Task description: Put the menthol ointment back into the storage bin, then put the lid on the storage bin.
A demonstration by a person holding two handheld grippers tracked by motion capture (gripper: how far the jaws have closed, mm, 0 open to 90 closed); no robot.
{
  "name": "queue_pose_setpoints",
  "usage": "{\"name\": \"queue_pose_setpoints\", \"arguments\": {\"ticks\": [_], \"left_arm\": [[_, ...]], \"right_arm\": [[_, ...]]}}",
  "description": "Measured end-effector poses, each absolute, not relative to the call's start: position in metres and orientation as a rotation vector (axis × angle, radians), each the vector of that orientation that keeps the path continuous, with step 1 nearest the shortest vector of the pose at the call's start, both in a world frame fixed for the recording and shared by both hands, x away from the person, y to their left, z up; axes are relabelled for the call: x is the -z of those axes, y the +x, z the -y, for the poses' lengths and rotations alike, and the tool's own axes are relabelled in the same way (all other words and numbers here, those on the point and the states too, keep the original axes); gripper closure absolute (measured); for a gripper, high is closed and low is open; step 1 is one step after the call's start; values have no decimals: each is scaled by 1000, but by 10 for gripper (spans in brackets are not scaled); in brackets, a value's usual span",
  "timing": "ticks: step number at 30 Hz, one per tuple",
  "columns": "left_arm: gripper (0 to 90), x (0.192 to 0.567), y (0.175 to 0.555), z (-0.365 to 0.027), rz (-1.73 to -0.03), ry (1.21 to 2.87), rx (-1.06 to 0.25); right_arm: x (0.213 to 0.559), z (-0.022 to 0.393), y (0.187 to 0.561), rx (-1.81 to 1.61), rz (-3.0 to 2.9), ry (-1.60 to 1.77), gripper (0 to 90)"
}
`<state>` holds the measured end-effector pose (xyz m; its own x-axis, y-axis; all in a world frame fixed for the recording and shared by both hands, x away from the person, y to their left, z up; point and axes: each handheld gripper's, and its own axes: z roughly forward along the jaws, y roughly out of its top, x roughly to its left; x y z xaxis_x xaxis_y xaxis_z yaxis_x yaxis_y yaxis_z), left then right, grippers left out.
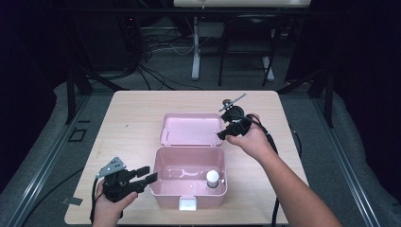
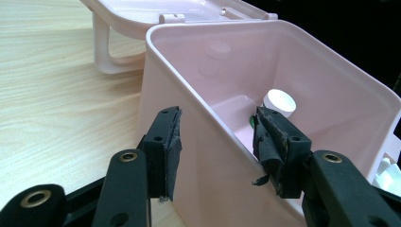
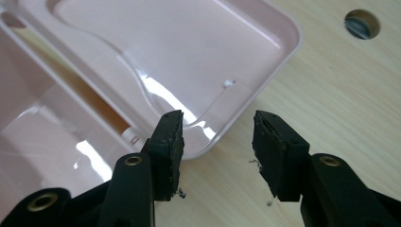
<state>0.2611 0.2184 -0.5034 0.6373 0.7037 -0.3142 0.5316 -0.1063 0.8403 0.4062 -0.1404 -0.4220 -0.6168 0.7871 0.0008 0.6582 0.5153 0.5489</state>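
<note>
Two grippers work the pink box (image 1: 189,189): left gripper (image 2: 215,146), spread, straddles its 9 o'clock wall; right gripper (image 3: 217,142), spread, should pinch the lid (image 3: 189,56) corner squarely.

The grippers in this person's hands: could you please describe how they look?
Both are black two-jaw tools with worn, frayed black pads and brass-ringed screw holes. The left gripper carries a grey three-cornered plate with small holes; the right gripper has a thin grey rod above it. A black cable trails from each. Both forearms are bare, no sleeves.
</note>
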Motion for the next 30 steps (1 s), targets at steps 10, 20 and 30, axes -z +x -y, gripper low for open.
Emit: {"name": "queue_pose_setpoints", "arguments": {"ticks": [10,20,30], "left_arm": [[537,503,262,-219,-996,1771,-200],[544,503,261,-219,-993,1773,-200],[551,503,261,-218,-986,1780,-195]], "right_arm": [[427,139,414,-784,-2424,1267,602],[441,140,421,-851,-2335,1329,658],[449,143,430,-915,-2249,1423,649]]}}
